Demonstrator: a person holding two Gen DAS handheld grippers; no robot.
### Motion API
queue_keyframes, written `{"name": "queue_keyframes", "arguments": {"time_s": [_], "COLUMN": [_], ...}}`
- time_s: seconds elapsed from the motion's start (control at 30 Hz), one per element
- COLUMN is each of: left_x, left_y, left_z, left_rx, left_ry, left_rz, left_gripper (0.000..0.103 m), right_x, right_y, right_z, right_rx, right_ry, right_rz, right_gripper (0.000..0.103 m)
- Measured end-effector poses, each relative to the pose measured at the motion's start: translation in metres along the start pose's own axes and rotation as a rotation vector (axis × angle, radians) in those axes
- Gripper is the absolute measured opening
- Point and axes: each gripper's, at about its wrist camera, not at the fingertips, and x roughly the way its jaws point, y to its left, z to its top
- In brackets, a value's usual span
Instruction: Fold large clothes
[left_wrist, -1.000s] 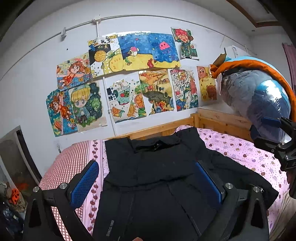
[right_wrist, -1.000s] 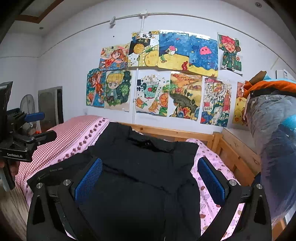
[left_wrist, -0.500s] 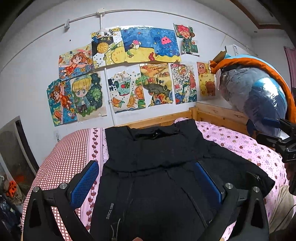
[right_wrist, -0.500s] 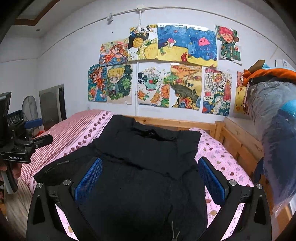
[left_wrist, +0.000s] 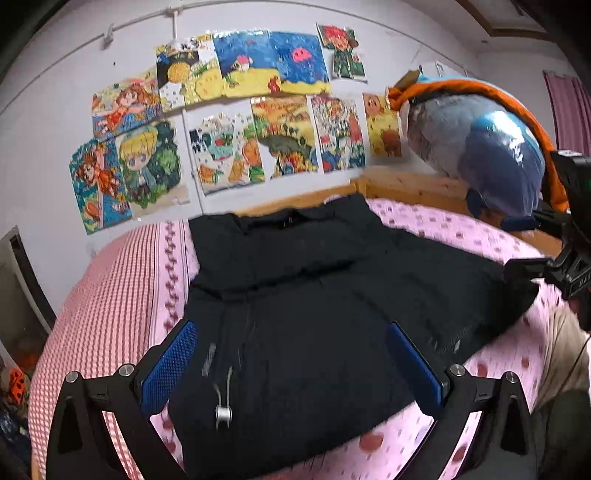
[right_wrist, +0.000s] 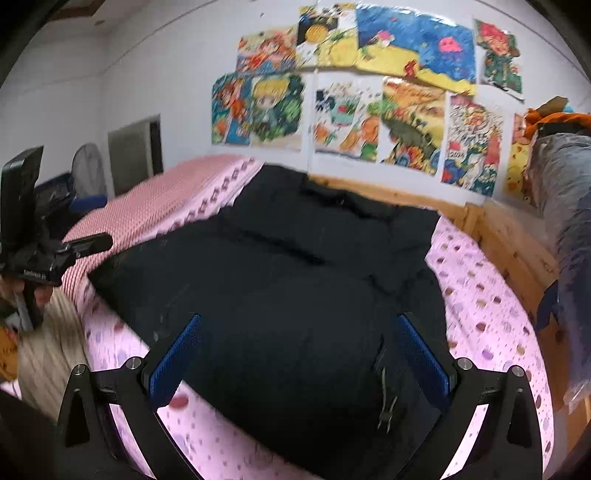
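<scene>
Over the last second both grippers have come down and closer to the bed (left_wrist: 122, 266), so the coat (left_wrist: 314, 306) now fills more of each view and its near hem shows; the right view has also swung leftward.

At far left lies the checked pink side of the bed, bare of clothing. Next comes the left gripper (left_wrist: 291, 363), its blue pads spread wide, holding nothing, hovering over the coat's near left part where a drawcord with a metal toggle (left_wrist: 222, 410) lies. The coat, black and padded, lies flat on the bed with its collar toward the wall of drawings (left_wrist: 236, 122) and one sleeve spread to the right. Further right the right gripper (right_wrist: 301, 356) hangs over the near hem, also spread and empty; a zip pull (right_wrist: 386, 410) dangles close to its right finger. At far right a bagged quilt (left_wrist: 484, 155) sits on the wooden frame.

The coat looks bulky, soft and probably rather heavy, with a slick shell, so a shallow pinch may slip. Best to grasp deep at a seam: the sleeve cuff or shoulder edge, not the cord or zip pull.
</scene>
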Motion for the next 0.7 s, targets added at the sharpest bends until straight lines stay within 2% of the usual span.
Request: {"name": "queue_keyframes", "arguments": {"time_s": [0.23, 0.5, 0.7], "left_x": [0.007, 0.001, 0.006], "left_y": [0.006, -0.008, -0.007], "left_z": [-0.042, -0.060, -0.066], "left_rx": [-0.027, 0.111, 0.121], "left_ry": [0.092, 0.128, 0.165], "left_rz": [-0.036, -0.051, -0.022], "left_gripper": [0.103, 0.103, 0.103], "right_x": [0.002, 0.014, 0.019], "right_y": [0.013, 0.022, 0.014], "right_z": [-0.027, -0.047, -0.059], "right_rx": [-0.066, -0.094, -0.068], "right_ry": [0.064, 0.162, 0.214], "right_rz": [0.008, 0.001, -0.021], "right_gripper": [0.101, 0.101, 0.101]}}
